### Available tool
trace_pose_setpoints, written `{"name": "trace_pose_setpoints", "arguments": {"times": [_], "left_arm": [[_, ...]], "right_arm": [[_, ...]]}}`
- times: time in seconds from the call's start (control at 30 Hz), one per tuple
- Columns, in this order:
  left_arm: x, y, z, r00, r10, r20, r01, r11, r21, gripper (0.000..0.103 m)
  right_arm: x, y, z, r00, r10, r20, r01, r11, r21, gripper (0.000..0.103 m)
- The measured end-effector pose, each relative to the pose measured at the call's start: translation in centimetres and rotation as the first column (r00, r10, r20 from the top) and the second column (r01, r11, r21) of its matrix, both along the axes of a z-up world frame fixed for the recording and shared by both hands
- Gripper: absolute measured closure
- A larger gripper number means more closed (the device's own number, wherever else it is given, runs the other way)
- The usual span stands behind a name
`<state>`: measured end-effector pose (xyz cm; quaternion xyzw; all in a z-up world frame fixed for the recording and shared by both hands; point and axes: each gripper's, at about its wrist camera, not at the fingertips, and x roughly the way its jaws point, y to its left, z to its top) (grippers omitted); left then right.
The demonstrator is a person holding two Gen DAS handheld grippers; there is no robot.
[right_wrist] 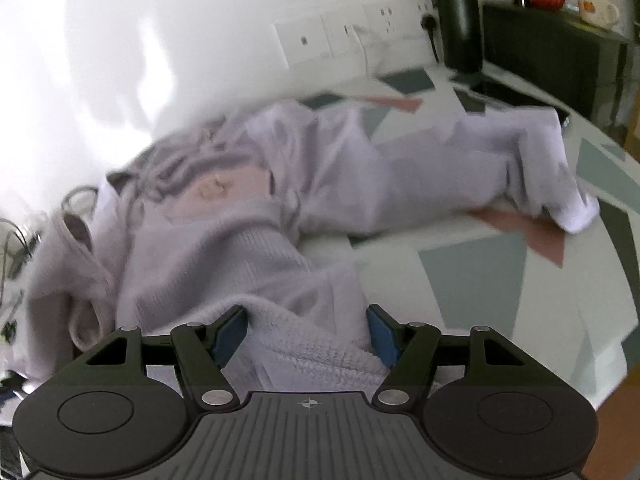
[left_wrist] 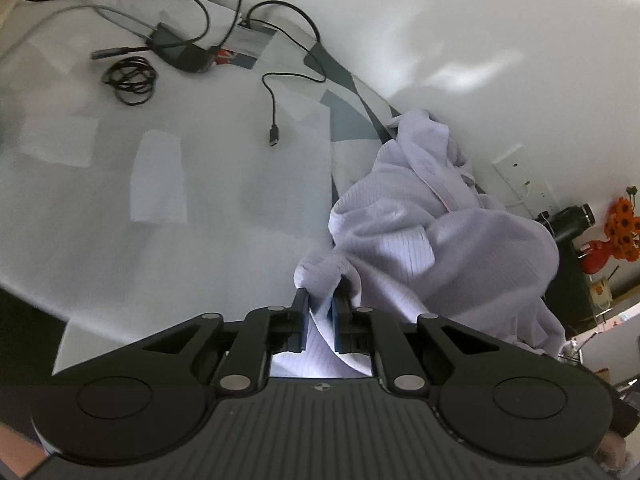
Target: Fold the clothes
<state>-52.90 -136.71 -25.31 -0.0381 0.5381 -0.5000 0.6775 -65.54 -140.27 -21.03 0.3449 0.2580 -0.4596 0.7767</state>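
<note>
Covering the surface: a tablecloth [right_wrist: 472, 276] with white, grey-green and pink geometric patches fills the lower right of the right wrist view; in the left wrist view it takes up the whole left half.
Garment: a lilac ribbed knit garment [right_wrist: 248, 248] lies crumpled across the middle of the right wrist view, one sleeve [right_wrist: 536, 168] stretched toward the right edge with a paler cuff at its end. In the left wrist view the same garment [left_wrist: 448, 220] is heaped at centre right, against the white wall.
Left gripper: the left gripper [left_wrist: 321, 312], bottom centre of its view, has its fingers drawn close together, pinching a fold of the garment's edge between them.
Right gripper: the right gripper [right_wrist: 306, 330], bottom centre of its view, has its blue-padded fingers spread wide, with a thick roll of the knit lying between them; whether the pads press on it I cannot tell.
Bottle: a dark bottle [right_wrist: 460, 20] stands upright at the top right, beside the wall sockets [right_wrist: 352, 36].
Vase: a red vase [left_wrist: 596, 258] with orange flowers sits at the right edge of the left wrist view.
Cables: black cables [left_wrist: 132, 78] and a loose plug end [left_wrist: 274, 136] lie in the upper left of the left wrist view, well apart from the garment.
</note>
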Motion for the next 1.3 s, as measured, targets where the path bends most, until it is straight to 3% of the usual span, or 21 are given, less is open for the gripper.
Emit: {"name": "trace_pose_setpoints", "arguments": {"times": [0.13, 0.3, 0.37, 0.57, 0.77, 0.83, 0.9, 0.97, 1.13, 1.3], "left_arm": [[0.4, -0.4, -1.0, 0.997, -0.013, -0.077, 0.012, 1.000, -0.013, 0.080], [0.2, 2.0, -1.8, 0.988, 0.037, -0.149, -0.045, 0.998, -0.053, 0.074], [-0.2, 3.0, -1.7, 0.984, 0.053, -0.169, -0.067, 0.995, -0.079, 0.074], [-2.3, 4.3, -0.1, 0.994, -0.013, -0.109, -0.004, 0.987, -0.160, 0.074], [-3.6, 1.5, -1.4, 0.997, -0.069, -0.024, 0.068, 0.997, -0.034, 0.074], [-4.8, 0.1, -1.5, 0.991, -0.114, 0.074, 0.111, 0.993, 0.044, 0.078], [-5.6, -0.7, -1.4, 0.983, -0.125, 0.131, 0.117, 0.991, 0.065, 0.079], [-5.5, -0.6, -1.1, 0.988, -0.086, 0.129, 0.083, 0.996, 0.024, 0.081], [-3.5, 0.1, -1.4, 0.998, 0.061, 0.032, -0.059, 0.997, -0.051, 0.093], [-4.0, 0.5, -0.2, 0.996, 0.065, 0.057, -0.063, 0.997, -0.039, 0.098]], "right_arm": [[1.1, -1.0, -0.8, 0.996, 0.038, -0.076, -0.037, 0.999, 0.015, 0.040], [1.0, -1.5, -2.9, 0.999, 0.019, -0.040, -0.016, 0.998, 0.063, 0.039], [1.0, -1.4, -3.5, 0.999, 0.009, -0.038, -0.007, 0.998, 0.060, 0.034], [1.1, -1.3, -3.8, 0.999, 0.018, -0.040, -0.016, 0.999, 0.050, 0.033], [0.9, -1.1, -3.9, 1.000, 0.010, -0.024, -0.009, 0.999, 0.049, 0.032], [0.8, -1.0, -3.9, 1.000, 0.012, -0.022, -0.011, 0.999, 0.046, 0.031], [0.6, -0.8, -4.0, 1.000, 0.014, -0.019, -0.013, 0.999, 0.043, 0.030], [0.5, -0.7, -4.1, 1.000, 0.016, -0.017, -0.015, 0.999, 0.040, 0.030], [0.3, -0.3, -4.2, 1.000, 0.020, -0.011, -0.020, 0.999, 0.033, 0.030], [0.1, -0.2, -4.1, 1.000, -0.007, 0.012, 0.006, 0.999, 0.045, 0.028]]}}
